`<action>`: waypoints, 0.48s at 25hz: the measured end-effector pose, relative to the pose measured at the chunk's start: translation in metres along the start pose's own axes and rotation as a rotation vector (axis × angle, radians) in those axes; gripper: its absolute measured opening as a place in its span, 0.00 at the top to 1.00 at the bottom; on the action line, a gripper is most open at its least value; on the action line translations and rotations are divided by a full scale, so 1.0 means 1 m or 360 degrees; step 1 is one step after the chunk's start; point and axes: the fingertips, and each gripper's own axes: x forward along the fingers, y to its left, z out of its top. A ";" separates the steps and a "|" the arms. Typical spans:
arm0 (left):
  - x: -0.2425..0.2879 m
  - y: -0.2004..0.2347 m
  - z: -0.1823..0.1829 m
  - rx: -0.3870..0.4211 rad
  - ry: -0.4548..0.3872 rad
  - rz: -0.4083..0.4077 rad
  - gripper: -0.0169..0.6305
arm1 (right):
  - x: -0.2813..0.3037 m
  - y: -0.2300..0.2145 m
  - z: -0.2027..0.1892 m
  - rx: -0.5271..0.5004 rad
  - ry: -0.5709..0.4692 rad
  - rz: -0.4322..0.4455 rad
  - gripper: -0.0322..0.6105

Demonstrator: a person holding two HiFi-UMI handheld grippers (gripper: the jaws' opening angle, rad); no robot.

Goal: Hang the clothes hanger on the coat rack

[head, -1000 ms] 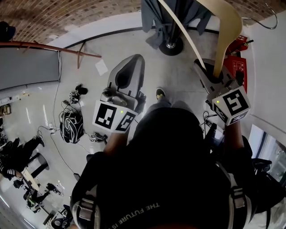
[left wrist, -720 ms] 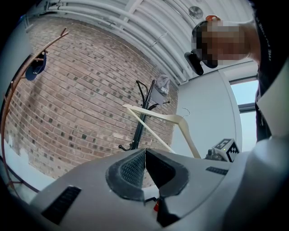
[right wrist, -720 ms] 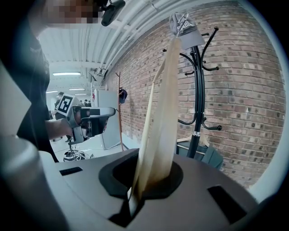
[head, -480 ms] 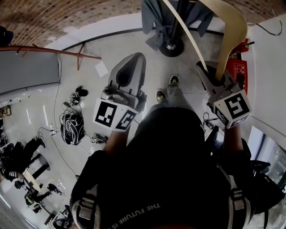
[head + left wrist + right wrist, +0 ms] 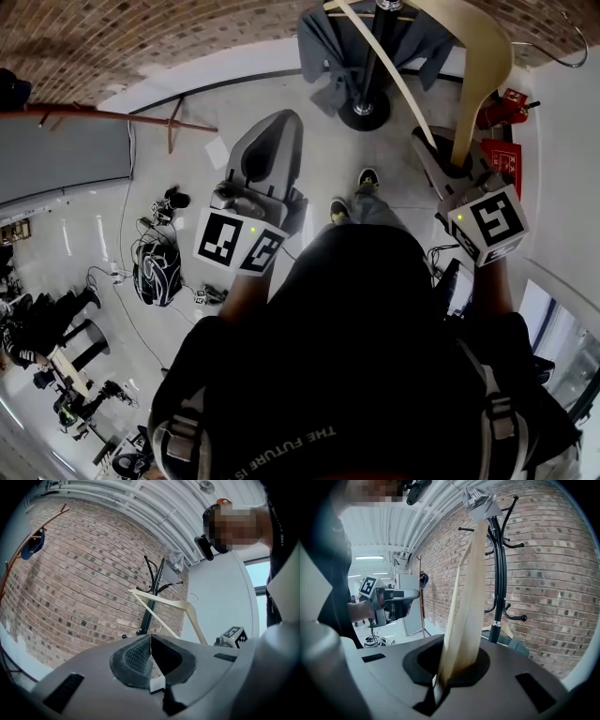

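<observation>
A brick wall (image 5: pixel 553 550) stands behind the black coat rack (image 5: pixel 500 573), whose pole rises from a round base on the floor and carries a grey garment (image 5: pixel 326 49). The wooden clothes hanger (image 5: pixel 466 606) is in the air just beside the rack, not on any peg. Its one arm is clamped between the jaws of the right claw (image 5: pixel 450 667), and its wire hook (image 5: pixel 562 47) points away towards the white wall. The left claw (image 5: pixel 151 653) is held apart to the left, jaws pressed together with nothing between them.
</observation>
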 end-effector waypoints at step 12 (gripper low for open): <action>0.070 0.000 -0.004 0.0051 0.0022 0.0052 0.94 | 0.016 -0.068 -0.012 -0.0049 0.0053 0.0056 0.92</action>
